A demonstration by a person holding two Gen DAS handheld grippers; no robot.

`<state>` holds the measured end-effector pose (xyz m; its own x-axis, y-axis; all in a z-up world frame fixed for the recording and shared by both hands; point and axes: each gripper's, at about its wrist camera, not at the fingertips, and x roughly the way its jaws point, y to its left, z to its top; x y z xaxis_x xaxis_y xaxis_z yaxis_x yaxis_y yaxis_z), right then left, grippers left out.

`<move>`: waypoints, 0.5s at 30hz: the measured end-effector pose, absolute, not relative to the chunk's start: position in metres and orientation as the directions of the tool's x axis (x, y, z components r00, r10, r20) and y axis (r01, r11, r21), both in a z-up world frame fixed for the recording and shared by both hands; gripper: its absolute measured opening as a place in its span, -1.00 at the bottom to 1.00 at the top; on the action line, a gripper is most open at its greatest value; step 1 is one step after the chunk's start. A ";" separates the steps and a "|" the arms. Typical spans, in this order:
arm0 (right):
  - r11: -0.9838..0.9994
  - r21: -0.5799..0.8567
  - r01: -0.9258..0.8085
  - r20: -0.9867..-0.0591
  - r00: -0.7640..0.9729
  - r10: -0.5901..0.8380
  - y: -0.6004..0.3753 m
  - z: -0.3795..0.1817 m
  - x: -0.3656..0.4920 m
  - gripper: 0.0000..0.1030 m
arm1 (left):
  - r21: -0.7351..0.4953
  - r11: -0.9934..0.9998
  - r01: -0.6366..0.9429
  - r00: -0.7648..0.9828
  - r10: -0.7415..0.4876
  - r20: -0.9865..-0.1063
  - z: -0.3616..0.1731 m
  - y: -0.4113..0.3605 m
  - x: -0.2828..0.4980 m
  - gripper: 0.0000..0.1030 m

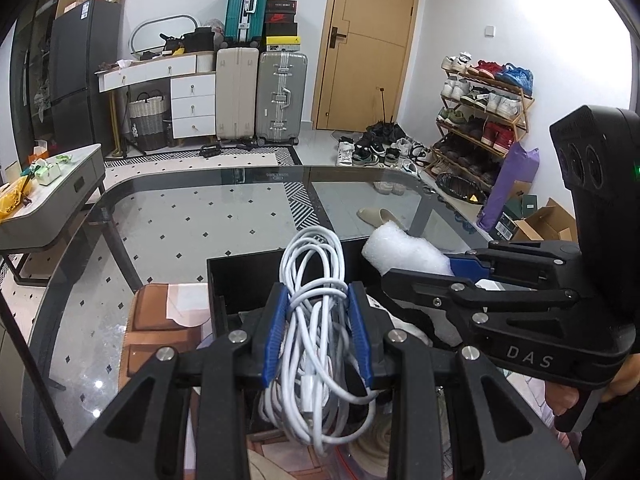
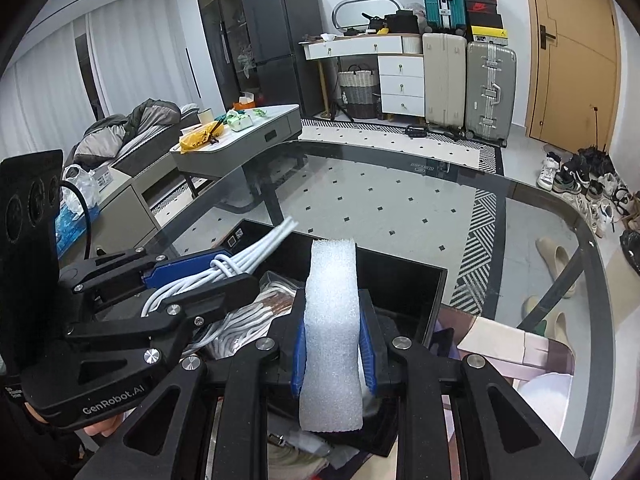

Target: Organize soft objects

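Note:
My left gripper (image 1: 318, 332) is shut on a coiled white cable (image 1: 316, 312) and holds it above an open black box (image 1: 240, 276) on the glass table. My right gripper (image 2: 333, 344) is shut on a white foam block (image 2: 331, 332) and holds it upright over the same black box (image 2: 404, 276). In the left wrist view the right gripper (image 1: 456, 270) holds the foam block (image 1: 404, 252) at the right. In the right wrist view the left gripper (image 2: 196, 276) holds the cable (image 2: 256, 252) at the left. The box holds white rope and a packet (image 2: 276, 300).
The glass table (image 1: 180, 216) has a rounded far edge. A brown chair seat (image 1: 160, 332) shows under the glass at left. A grey side table (image 2: 248, 136) with clutter stands beyond. Suitcases (image 1: 260, 96), a shoe rack (image 1: 484, 120) and a door stand at the far wall.

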<state>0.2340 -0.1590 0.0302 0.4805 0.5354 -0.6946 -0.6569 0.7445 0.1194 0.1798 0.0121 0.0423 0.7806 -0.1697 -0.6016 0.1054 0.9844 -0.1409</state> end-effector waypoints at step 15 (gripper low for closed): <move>0.738 0.061 -0.672 -0.747 0.460 0.480 -0.143 -0.003 0.246 -0.57 | -0.125 0.985 0.116 0.763 -0.169 -0.624 0.027 0.008 0.189 -0.46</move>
